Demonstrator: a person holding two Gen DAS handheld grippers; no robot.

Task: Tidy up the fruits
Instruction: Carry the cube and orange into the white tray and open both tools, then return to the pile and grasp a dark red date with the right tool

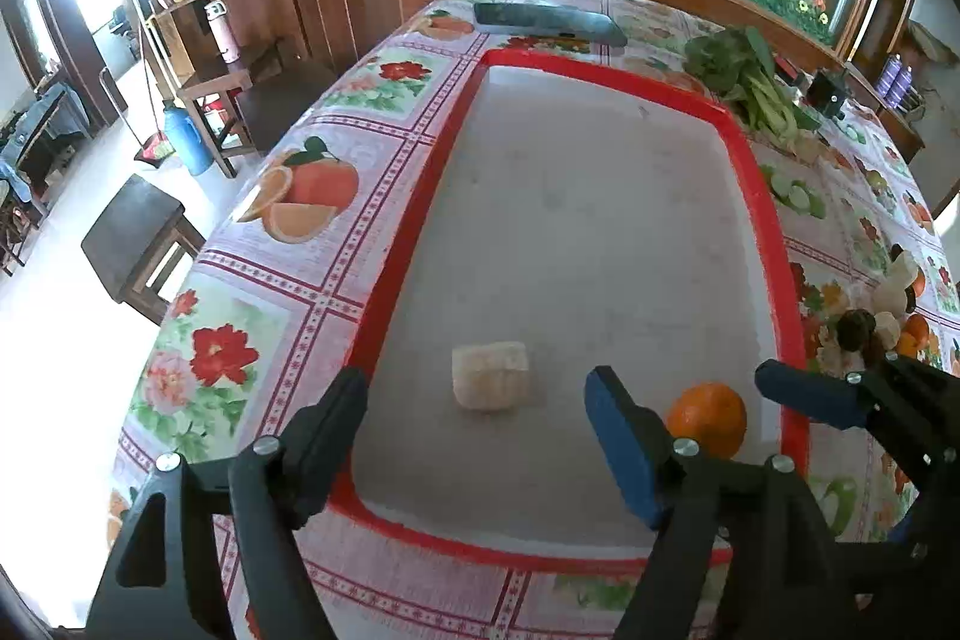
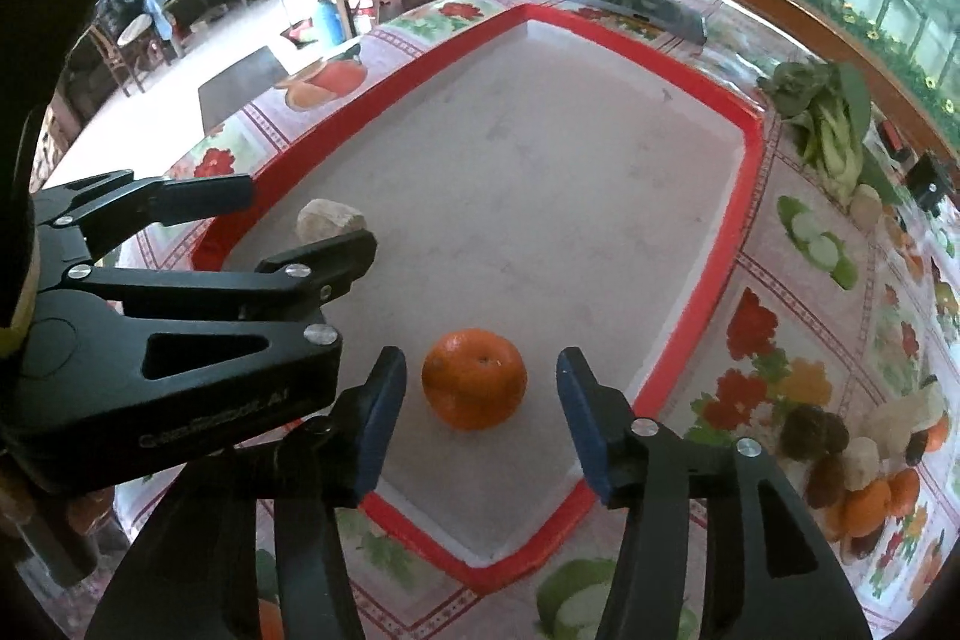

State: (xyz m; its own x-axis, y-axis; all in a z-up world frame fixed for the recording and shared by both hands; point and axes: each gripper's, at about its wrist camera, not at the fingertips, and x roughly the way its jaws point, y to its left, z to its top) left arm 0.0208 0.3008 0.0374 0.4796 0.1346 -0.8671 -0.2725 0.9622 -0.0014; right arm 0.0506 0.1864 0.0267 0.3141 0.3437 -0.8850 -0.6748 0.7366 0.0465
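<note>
A red-rimmed tray (image 1: 420, 220) (image 2: 741, 220) with a grey floor lies on the flowered tablecloth. An orange (image 1: 708, 419) (image 2: 474, 379) rests on the tray floor near its front right corner. A pale peeled fruit chunk (image 1: 491, 377) (image 2: 330, 219) rests on the tray floor to the left. My left gripper (image 1: 480, 400) is open above the tray, with the chunk between its fingers, not touching. My right gripper (image 2: 480, 400) is open with the orange between its blue-padded fingers, apart from both. It also shows in the left wrist view (image 1: 798, 394).
A pile of oranges, dark fruits and pale chunks (image 2: 858, 466) (image 1: 882, 322) lies on the table right of the tray. Leafy greens (image 1: 750, 82) (image 2: 834, 130) and a dark phone (image 1: 549, 23) (image 2: 630, 4) lie beyond the tray. Stools (image 1: 141, 244) stand left of the table.
</note>
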